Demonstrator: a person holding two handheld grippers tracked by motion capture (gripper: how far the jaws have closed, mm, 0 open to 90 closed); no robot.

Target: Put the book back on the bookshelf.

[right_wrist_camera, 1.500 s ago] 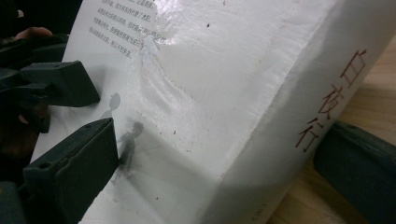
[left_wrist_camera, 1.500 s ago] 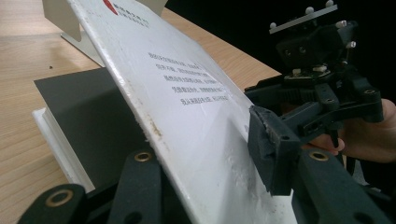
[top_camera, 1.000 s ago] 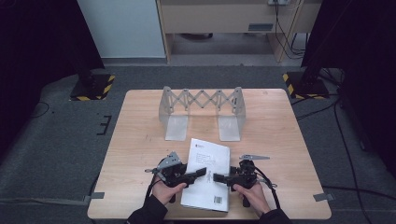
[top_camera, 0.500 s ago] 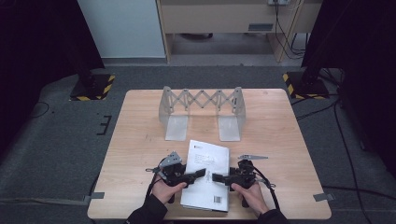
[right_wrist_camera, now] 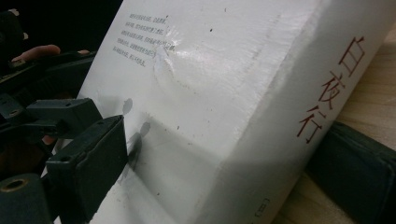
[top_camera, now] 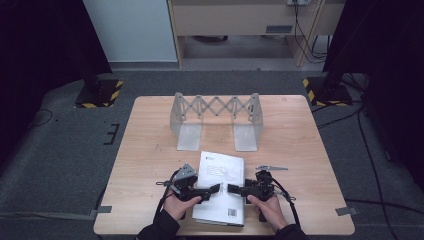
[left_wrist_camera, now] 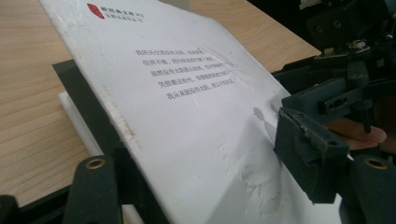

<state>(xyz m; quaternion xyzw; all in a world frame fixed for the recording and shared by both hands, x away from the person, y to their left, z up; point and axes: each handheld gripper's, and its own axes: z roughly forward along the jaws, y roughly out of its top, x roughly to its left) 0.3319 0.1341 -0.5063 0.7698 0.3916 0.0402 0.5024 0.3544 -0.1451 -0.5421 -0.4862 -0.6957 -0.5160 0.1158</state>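
Note:
A white book (top_camera: 220, 170) with small printed text lies near the table's front edge, its spine with red characters (right_wrist_camera: 327, 98) on the right side. My left gripper (top_camera: 216, 189) reaches in from the left. Its jaws have just been opening, and the front cover (left_wrist_camera: 196, 102) stands between them with one jaw under it. My right gripper (top_camera: 232, 189) comes from the right. Its jaws have just been closing and now clamp the whole book, one pad (right_wrist_camera: 93, 149) on the cover and the other jaw under the spine. The two grippers' tips nearly meet over the book.
A grey accordion-style folding rack (top_camera: 216, 116) stands upright across the back half of the wooden table (top_camera: 150, 150). A small metal tool (top_camera: 271, 168) lies just right of the book. Dark floor and cables surround the table.
Both hands have kept their places at the book. The left gripper's jaws have spread apart around the cover; the right gripper's jaws have drawn in slightly on the book.

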